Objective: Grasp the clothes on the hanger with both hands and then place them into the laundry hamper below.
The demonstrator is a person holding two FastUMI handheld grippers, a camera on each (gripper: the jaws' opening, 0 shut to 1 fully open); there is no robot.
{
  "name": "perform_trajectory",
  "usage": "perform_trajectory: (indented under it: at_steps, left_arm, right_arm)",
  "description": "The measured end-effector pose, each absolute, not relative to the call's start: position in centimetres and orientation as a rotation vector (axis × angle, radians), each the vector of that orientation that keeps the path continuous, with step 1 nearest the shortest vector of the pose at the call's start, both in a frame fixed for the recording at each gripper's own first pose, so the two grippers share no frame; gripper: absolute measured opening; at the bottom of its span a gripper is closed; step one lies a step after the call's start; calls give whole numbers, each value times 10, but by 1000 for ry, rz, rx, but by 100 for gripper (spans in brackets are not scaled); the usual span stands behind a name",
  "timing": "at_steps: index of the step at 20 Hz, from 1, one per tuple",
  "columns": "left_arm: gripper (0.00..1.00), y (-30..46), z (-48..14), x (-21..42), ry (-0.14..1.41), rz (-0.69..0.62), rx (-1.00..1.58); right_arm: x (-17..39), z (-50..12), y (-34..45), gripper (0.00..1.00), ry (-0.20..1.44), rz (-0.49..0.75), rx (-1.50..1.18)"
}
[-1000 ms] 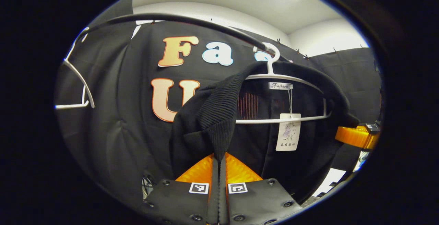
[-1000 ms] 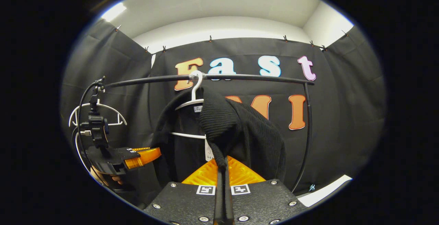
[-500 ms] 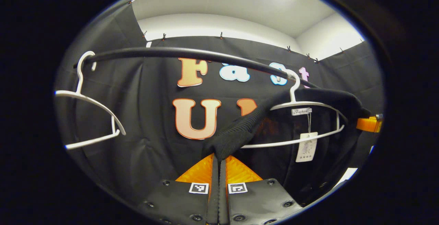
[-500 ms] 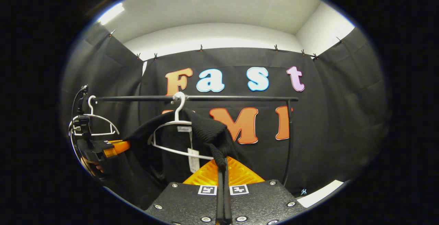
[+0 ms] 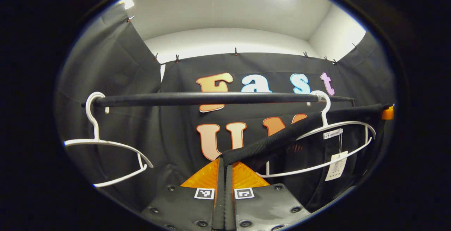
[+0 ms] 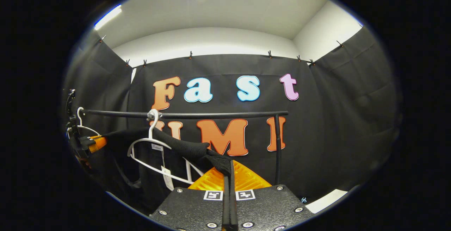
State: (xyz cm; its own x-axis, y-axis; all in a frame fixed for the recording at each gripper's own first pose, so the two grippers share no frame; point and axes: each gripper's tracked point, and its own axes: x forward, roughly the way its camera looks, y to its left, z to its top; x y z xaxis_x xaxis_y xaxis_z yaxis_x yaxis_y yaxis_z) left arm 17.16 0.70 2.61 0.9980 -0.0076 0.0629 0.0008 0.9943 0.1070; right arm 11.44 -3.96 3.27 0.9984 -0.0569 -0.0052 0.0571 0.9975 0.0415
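Observation:
A black knit garment (image 5: 282, 141) is stretched taut between both grippers, its neck band pulled off the white hanger (image 5: 338, 146) that still hooks on the black rail (image 5: 211, 99). My left gripper (image 5: 224, 161) is shut on one end of the band. My right gripper (image 6: 229, 169) is shut on the other end of the garment (image 6: 176, 146). In the right gripper view the hanger (image 6: 155, 153) tilts under the rail (image 6: 183, 114), with a paper tag dangling, and the left gripper (image 6: 90, 143) sits at the far left. The hamper is out of sight.
A second, bare white hanger (image 5: 105, 146) hangs at the rail's left end. The rail's upright post (image 6: 278, 150) stands right of the garment. A strip of pale floor (image 6: 327, 199) shows low right.
Both grippers have backed away from the rail and apart, pulling the garment from a slack drape into a taut band; its shoulders have slid off the hanger, which now tilts.

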Motion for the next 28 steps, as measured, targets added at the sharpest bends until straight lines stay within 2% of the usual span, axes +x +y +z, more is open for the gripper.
perform_trajectory:
  at_steps: [1, 4, 5, 8, 18, 21, 22, 28]
  left_arm:
    - [7, 9, 27, 175, -66, 2, 115]
    - [10, 11, 26, 192, -58, 18, 110]
    - [7, 8, 25, 199, -60, 12, 99]
    - [7, 9, 11, 212, -49, 2, 72]
    - [7, 15, -36, 222, 1, 7, 88]
    - [10, 13, -50, 225, 15, 2, 90]
    - [7, 14, -55, 224, 23, 3, 87]
    - [7, 43, -113, 205, 156, 20, 9]
  right_arm:
    - [119, 35, -44, 0, 1, -63, 37]
    - [135, 28, -52, 0, 15, -59, 62]
    - [140, 22, -56, 0, 25, -61, 71]
    - [153, -5, -63, 0, 60, -43, 105]
    - [167, -87, -62, 0, 134, 33, 281]
    - [171, -115, -58, 0, 167, 42, 307]
    - [171, -125, -56, 0, 181, 49, 324]
    - [162, -186, -44, 0, 273, 60, 355]
